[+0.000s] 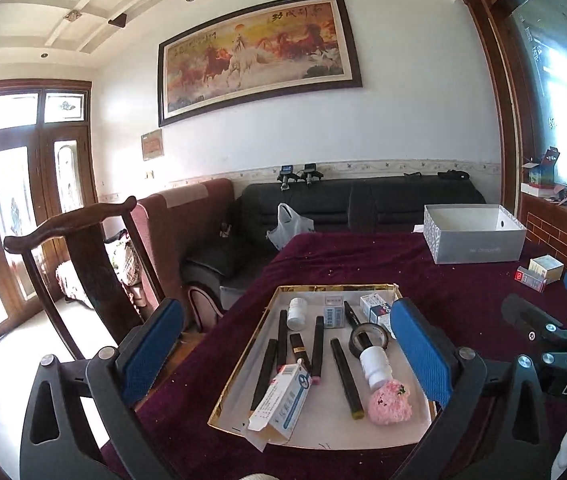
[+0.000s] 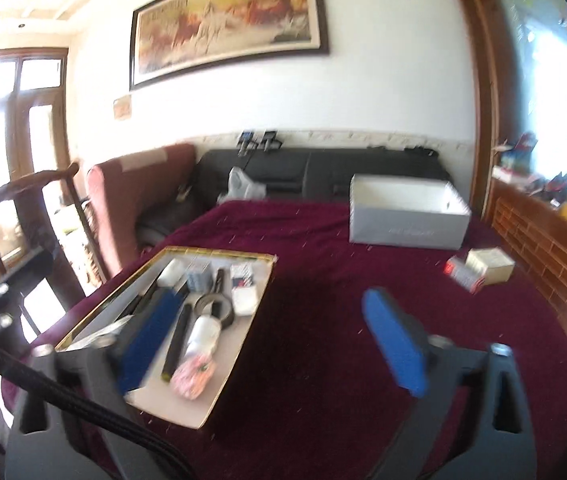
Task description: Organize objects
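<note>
A shallow gold-edged tray lies on the dark red tablecloth. It holds several black sticks, two white bottles, a roll of black tape, small medicine boxes and a pink fluffy ball. My left gripper is open and empty, hovering over the tray. My right gripper is open and empty above the cloth, just right of the tray. The right wrist view is blurred.
An open grey box stands at the table's far right, also in the right wrist view. Two small boxes lie near the right edge. A wooden chair and sofas stand to the left and behind.
</note>
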